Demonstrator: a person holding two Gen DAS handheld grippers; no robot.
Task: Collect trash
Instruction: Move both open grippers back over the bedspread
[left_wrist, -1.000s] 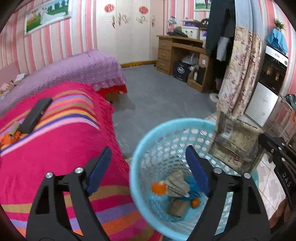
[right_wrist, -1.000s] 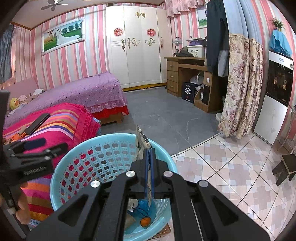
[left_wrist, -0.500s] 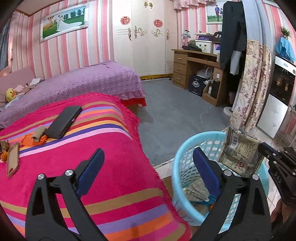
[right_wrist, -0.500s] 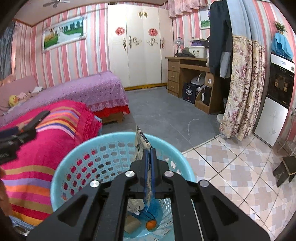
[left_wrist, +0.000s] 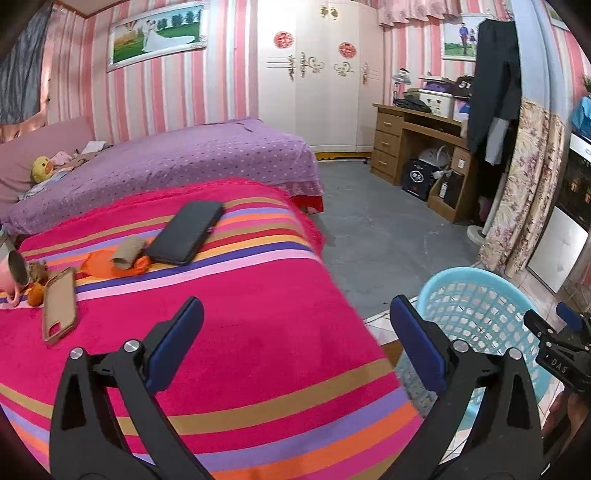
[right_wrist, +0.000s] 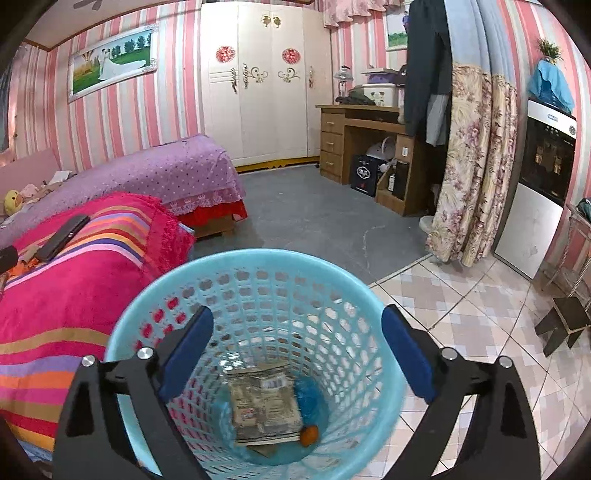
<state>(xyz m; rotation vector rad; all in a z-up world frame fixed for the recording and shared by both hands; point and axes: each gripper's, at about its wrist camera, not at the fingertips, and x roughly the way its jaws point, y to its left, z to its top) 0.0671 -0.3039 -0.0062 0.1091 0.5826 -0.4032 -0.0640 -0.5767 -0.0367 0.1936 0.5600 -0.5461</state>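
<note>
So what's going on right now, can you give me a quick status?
Both grippers open, empty. Wrapper in basket. Orange peel, paper tube on blanket. Nothing blocking.

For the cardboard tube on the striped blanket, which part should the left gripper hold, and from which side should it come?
Grip the cardboard tube across its middle, coming from above, one finger on each long side. It lies on its side with its open end toward the camera, on orange scraps and close beside the black phone. The left gripper is open and probably wide enough.

Right tool (right_wrist: 295, 354), jaws spread wide, above the blue basket (right_wrist: 384, 354); a flat printed wrapper (right_wrist: 264, 406) and an orange scrap (right_wrist: 309, 435) lie on the basket bottom; striped bed (right_wrist: 74, 295) at left.
</note>
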